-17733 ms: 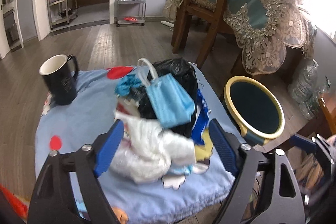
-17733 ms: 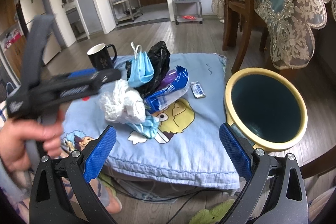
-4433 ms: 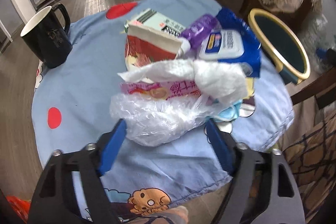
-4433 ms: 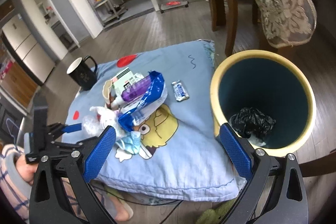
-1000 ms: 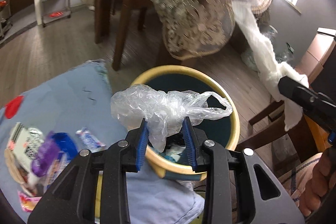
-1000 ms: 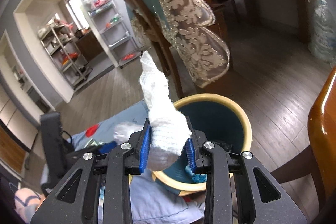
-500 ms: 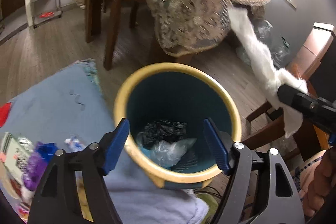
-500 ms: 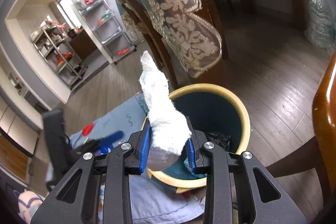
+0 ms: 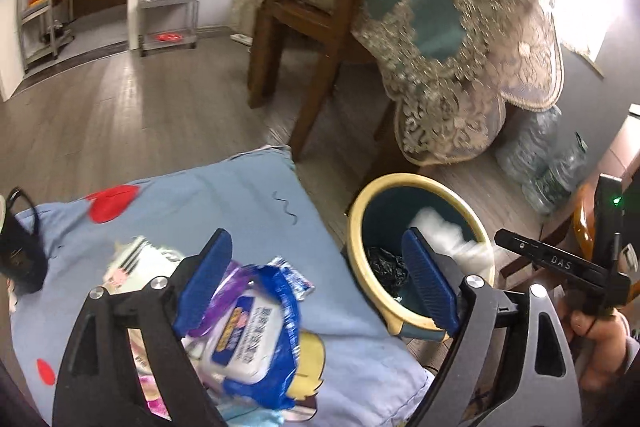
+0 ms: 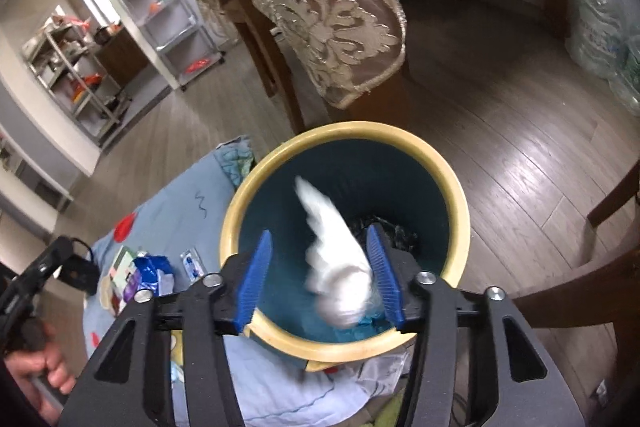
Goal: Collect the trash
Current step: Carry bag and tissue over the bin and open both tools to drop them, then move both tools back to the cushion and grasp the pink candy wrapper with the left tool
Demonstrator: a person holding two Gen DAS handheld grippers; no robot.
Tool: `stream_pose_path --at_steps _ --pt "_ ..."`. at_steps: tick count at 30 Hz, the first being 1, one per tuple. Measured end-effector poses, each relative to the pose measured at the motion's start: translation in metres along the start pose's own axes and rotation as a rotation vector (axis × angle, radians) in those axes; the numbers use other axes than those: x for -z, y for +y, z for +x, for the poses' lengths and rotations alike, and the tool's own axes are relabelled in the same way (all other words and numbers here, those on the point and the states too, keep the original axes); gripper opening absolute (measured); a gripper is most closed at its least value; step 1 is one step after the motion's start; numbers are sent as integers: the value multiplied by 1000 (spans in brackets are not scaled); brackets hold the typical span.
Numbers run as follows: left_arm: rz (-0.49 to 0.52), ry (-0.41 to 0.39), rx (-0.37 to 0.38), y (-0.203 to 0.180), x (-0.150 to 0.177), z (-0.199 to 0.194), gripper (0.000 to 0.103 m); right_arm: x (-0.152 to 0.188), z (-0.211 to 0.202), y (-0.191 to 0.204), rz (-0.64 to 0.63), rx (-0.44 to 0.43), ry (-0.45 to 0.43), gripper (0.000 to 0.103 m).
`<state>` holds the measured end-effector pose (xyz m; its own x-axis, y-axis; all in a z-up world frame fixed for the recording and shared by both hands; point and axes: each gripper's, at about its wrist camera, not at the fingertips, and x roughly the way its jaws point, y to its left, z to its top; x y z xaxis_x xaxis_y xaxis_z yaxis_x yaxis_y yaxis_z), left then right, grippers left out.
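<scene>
Right claw point(image 10: 318, 271) hangs over the yellow-rimmed bin point(image 10: 452, 183), jaws parted, white tissue wad point(image 10: 336, 263) blurred between the pads and touching or just beside the right one, so cannot tell if it is loose; black bag point(image 10: 396, 231) lies at the bin bottom. Left claw point(image 9: 316, 283) is wide and holds nothing, above the blue cartoon cushion point(image 9: 224, 203), where the blue wet-wipes pack point(image 9: 256, 339), a small wrapper point(image 9: 296, 275) and a carton point(image 9: 132, 259) lie, black mug point(image 9: 18, 251) at far left. Bin stands on the wood floor point(image 9: 120, 115) just right of the cushion, near a chair point(image 9: 312, 7).
</scene>
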<state>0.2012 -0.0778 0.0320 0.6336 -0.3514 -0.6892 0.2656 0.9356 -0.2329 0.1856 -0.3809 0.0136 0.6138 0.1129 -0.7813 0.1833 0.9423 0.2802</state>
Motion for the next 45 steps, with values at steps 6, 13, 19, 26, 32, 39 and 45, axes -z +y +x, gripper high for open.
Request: stream_pose_path --at_steps 6,13,19,26,32,39,45 --pt "-12 -44 -19 16 10 -35 96 7 -15 7 -22 -12 -39 68" --pt "-49 -49 -73 51 35 -66 97 15 -33 26 -79 -31 -102 97" --pt "-128 -13 -145 92 61 -75 97 28 -19 49 -157 -62 -46 97" --pt "-186 58 -197 120 86 -73 97 50 -1 81 -235 -124 42 97" --pt "-173 169 -160 108 121 -49 97 62 12 105 -279 -169 109 97" --pt "-86 235 -206 97 142 -31 89 71 22 125 -310 -210 172 97" --pt "-204 217 -260 132 137 -26 88 90 28 140 -388 -229 221 97"
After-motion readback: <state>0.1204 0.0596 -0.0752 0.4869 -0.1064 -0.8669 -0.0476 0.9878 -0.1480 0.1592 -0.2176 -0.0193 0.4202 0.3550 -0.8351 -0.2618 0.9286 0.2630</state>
